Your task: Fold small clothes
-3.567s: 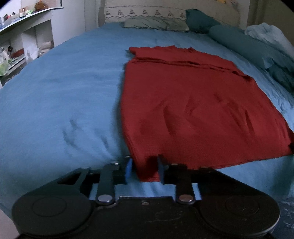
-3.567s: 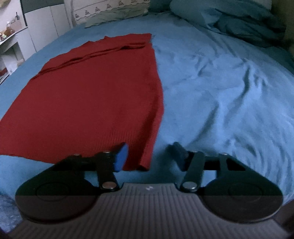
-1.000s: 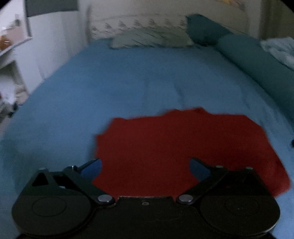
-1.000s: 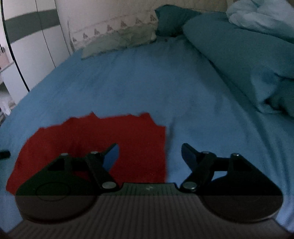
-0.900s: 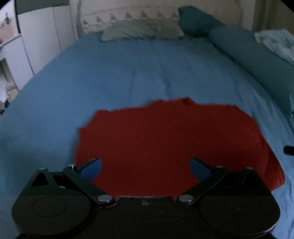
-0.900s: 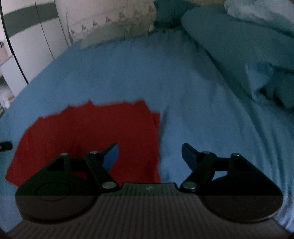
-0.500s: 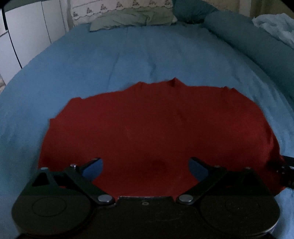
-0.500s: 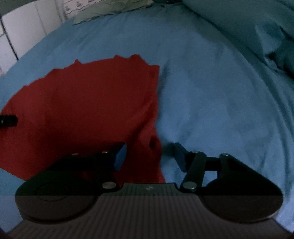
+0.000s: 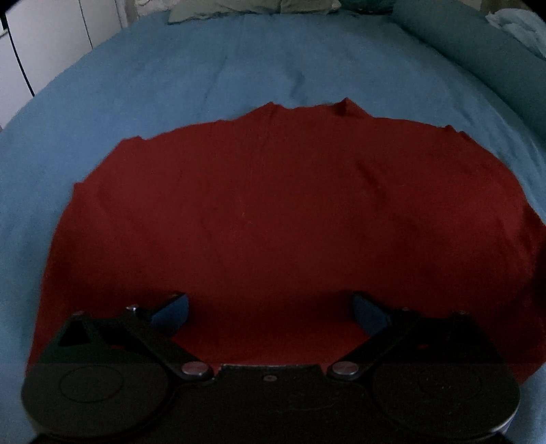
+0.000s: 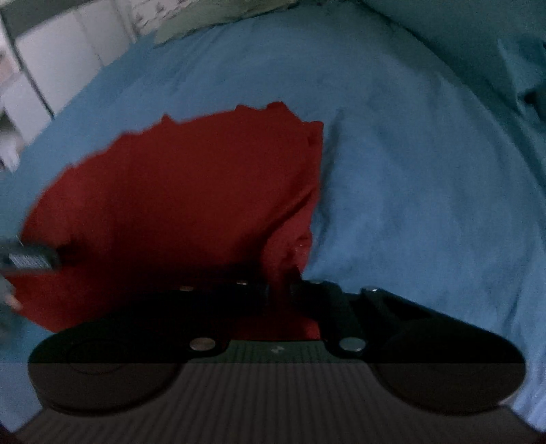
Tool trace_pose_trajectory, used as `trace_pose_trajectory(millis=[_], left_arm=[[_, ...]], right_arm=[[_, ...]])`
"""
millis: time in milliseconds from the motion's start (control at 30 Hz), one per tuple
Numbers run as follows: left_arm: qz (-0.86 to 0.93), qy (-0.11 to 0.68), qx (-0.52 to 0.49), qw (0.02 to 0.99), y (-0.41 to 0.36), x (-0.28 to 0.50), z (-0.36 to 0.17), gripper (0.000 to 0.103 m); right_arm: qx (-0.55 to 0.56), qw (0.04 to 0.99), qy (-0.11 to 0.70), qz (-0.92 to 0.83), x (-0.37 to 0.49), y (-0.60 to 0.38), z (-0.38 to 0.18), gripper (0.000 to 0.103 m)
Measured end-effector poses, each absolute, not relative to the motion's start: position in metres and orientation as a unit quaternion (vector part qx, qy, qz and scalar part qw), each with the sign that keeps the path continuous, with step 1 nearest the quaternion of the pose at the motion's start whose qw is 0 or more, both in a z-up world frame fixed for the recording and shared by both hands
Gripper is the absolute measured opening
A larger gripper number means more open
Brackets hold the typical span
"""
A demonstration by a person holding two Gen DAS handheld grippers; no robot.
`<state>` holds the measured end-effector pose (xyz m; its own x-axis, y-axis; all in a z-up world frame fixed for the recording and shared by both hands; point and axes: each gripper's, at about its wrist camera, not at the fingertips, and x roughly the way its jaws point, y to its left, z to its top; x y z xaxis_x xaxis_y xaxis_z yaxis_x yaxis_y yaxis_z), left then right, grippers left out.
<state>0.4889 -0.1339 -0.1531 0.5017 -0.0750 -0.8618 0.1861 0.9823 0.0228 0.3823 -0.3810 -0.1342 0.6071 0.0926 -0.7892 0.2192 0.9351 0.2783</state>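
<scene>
One red garment (image 9: 273,218) fills most of what we see in the left wrist view. It lies folded on the blue bed sheet (image 9: 211,68), and its long axis runs from left to right across the picture. The uneven far edge points toward the pillow (image 9: 252,8) at the head of the bed, and the near edge is hidden under the tool. Compared with half a second ago, we find the cloth larger in the picture and its far edge higher. The left gripper (image 9: 269,309) is low over the near part of the cloth and looks forward along the bed. Its jaws are spread wide with only cloth between them, and we cannot tell if the tips touch it.

In the right wrist view we see the red garment (image 10: 177,191) to the left and front, with its right edge running away from us beside bare sheet (image 10: 409,153). The right gripper (image 10: 279,290) has its jaws pressed together on a raised ridge of cloth at the near right corner. Half a second ago these jaws were still apart around that edge. The tool is low and tilted a little, the right side lower. At the left border a dark tip of the other tool (image 10: 30,258) lies over the cloth.
</scene>
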Motion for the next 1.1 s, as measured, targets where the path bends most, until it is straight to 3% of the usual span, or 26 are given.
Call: trace_pose_trajectory(millis=[233, 500, 633, 800, 900, 967, 1100], left_arm=[[-0.085, 0.513, 0.060, 0.852, -0.133, 0.498, -0.150, 0.103], [-0.079, 0.484, 0.044, 0.870, -0.052, 0.466, -0.106, 0.099], [-0.059, 0.477, 0.061, 0.875, 0.003, 0.432, -0.108, 0.099], [-0.057, 0.500, 0.062, 0.862, 0.041, 0.401, -0.131, 0.099], [-0.067, 0.498, 0.041, 0.863, 0.049, 0.391, -0.133, 0.099], [-0.071, 0.493, 0.027, 0.867, 0.052, 0.388, -0.129, 0.099], [-0.084, 0.482, 0.001, 0.872, 0.054, 0.388, -0.116, 0.099]], right_arm=[[0.344, 0.860, 0.377, 0.008, 0.389, -0.386, -0.075, 0.022], [0.295, 0.860, 0.365, 0.201, 0.469, -0.245, -0.012, 0.022], [0.226, 0.823, 0.425, 0.302, 0.501, -0.135, -0.043, 0.022], [0.110, 0.794, 0.522, 0.293, 0.504, -0.038, -0.133, 0.023], [0.120, 0.800, 0.506, 0.300, 0.498, -0.034, -0.134, 0.039], [0.132, 0.798, 0.497, 0.315, 0.493, -0.041, -0.124, 0.070], [0.130, 0.838, 0.435, 0.301, 0.482, -0.077, -0.084, 0.082]])
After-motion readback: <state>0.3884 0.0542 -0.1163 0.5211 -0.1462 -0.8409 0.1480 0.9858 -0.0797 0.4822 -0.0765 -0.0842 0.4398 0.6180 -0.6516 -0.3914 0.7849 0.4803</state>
